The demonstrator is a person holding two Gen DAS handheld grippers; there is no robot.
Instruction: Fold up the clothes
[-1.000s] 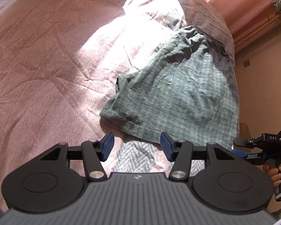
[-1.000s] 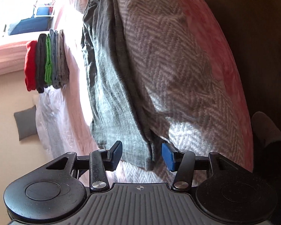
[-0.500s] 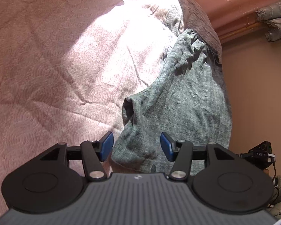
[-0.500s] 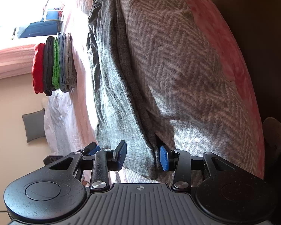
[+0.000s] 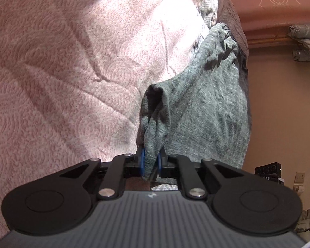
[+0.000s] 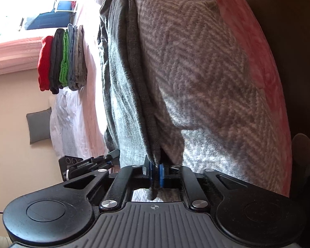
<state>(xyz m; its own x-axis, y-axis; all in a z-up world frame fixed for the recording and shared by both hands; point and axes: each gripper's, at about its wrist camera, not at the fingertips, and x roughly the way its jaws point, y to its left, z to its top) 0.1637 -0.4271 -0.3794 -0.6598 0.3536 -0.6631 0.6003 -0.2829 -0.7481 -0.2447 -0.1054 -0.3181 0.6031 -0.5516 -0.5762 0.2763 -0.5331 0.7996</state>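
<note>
Left hand-held gripper: jaws closing, blue pads already pinching a bunched corner of the grey-green garment; cloth fills the narrow gap between them.
Right hand-held gripper: jaws drawn in tight on a folded edge of the garment, a tongue of cloth poking out behind the pads toward the camera.
Garment, left wrist view: rises from the pads as a pulled-up fold with a dark hollow at its top, then spreads away to the right along the bed's edge, creased and gathered at its far end.
Garment, right wrist view: runs as a long band away from the pads, lying between the pink bedspread and the herringbone blanket, its darker edge touching the blanket.
Bed: pink quilted bedspread covers it, sunlit in the middle of the left wrist view.
Other gripper seen across: the left tool's black body shows at the lower left of the right wrist view, just beside the garment's near end.
Folded stack: red, black, green, blue and grey pieces piled together on the bedspread, well apart from the garment.
Far: grey cushion on the floor; pink headboard past the bed.
</note>
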